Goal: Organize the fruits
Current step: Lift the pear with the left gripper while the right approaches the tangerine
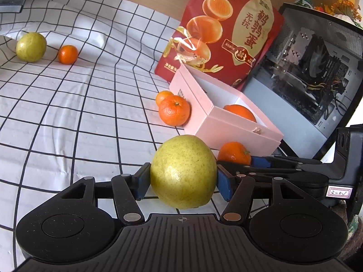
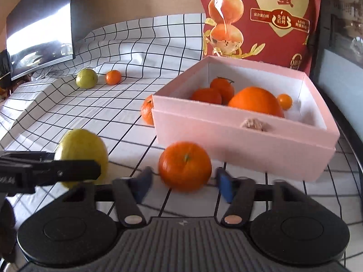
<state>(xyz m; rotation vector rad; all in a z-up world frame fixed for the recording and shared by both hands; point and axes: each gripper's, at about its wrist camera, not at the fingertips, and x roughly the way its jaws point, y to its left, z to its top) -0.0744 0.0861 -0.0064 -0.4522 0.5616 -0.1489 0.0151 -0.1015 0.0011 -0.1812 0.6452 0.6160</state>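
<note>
Left gripper: clamps a green pear.
Right gripper: jaws straddle a mandarin, not yet pinching.
Next: grip, lift into pink box.

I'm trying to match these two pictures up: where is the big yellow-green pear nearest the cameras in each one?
Left wrist view: the pear sits bottom centre, clamped between the left tool's blue pads.
Right wrist view: the same pear is at lower left, partly behind the left tool's black arm.
Shared landmark: the pink box with oranges inside.
</note>
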